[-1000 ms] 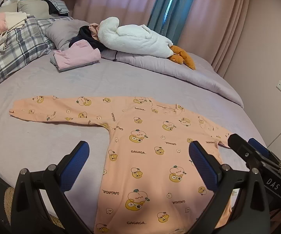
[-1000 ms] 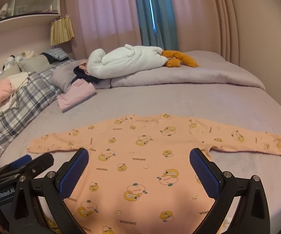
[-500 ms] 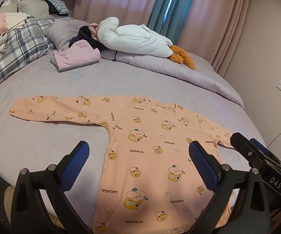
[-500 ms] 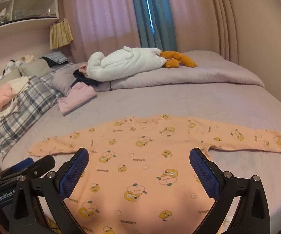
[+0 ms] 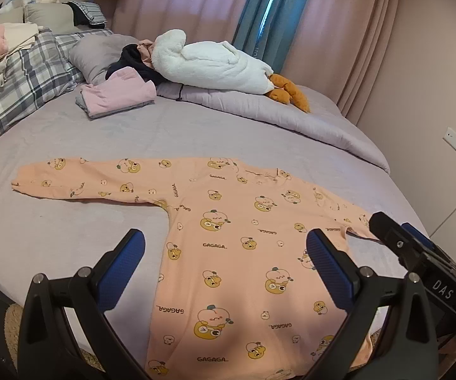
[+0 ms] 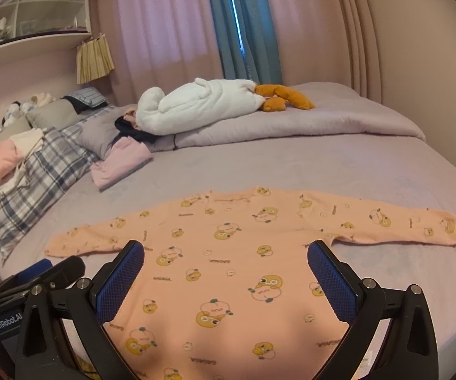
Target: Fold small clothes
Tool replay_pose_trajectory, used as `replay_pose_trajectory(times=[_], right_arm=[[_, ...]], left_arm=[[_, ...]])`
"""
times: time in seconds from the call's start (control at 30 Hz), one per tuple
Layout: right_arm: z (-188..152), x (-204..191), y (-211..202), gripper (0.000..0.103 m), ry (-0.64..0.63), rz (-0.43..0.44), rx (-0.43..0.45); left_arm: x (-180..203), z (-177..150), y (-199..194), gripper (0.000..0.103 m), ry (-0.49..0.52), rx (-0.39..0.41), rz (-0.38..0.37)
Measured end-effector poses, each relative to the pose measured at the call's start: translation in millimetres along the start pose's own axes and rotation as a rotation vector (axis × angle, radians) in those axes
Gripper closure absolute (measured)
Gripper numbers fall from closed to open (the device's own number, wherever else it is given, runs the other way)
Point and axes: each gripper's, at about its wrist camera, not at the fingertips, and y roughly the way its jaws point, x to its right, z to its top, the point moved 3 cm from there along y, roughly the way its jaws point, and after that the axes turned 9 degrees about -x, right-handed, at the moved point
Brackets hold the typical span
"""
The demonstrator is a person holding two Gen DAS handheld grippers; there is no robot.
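The left gripper [image 5: 224,262] is spread wide, its blue pads [image 5: 121,267] holding nothing, poised above the lower body of the peach top [image 5: 247,253]. The right gripper [image 6: 226,274] is likewise fully parted and empty, above the same garment's lower half. Each gripper shows in the other's view: the right one at the right edge of the left wrist view, the left one at the lower left of the right wrist view.

The peach top, printed with cartoon figures and "GAGAGA" lettering, lies flat and unfolded on the lilac bed sheet [image 5: 69,237], both sleeves stretched straight out to the sides. Its hem reaches the near edge of the bed, under the grippers. Bare sheet surrounds the garment on the left, on the right past the sleeve cuff [image 6: 449,224], and beyond the neckline.

Farther back, well apart from the top, a folded pink garment [image 5: 118,93] rests on the sheet beside a grey pillow [image 5: 98,52]. A white plush goose [image 5: 208,63] with orange feet lies on a rolled lilac duvet [image 5: 275,117]. A plaid blanket [image 5: 22,72] with loose clothes on it occupies the left side. Pink and teal curtains [image 6: 196,22] close off the far wall.

No containers can be made out on the bed; a wall shelf [image 6: 28,9] at upper left holds items too blurred to identify.
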Motion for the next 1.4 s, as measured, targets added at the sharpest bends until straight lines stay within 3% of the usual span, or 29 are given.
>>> replay_pose_trajectory(times=[0.77,0.93,1.07,1.23,1.4], right_arm=[[11.2,21.9,-5.8,0.001,0.038,0.05,0.028],[20.5,23.5,-13.9,0.001,-0.003,0.062,0.073],[40.1,37.7,-22.8,0.001,-0.002,0.117,0.115],[66.9,60.1,-28.1,0.001,-0.028,0.073,0.18],[82.2,101.3,-13.0,0.001,0.059,0.062,0.196]], left_arm=[[16.1,22.8,4.2,0.001,-0.008,0.005,-0.034],[26.9,34.3,7.5,0.002,0.01,0.003,-0.034],[37.3,43.6,14.8,0.002,0.025,0.005,-0.038],[55.4,57.6,33.2,0.002,0.033,-0.023,-0.075],[75.2,66.7,50.2,0.004,0.052,-0.037,-0.062]])
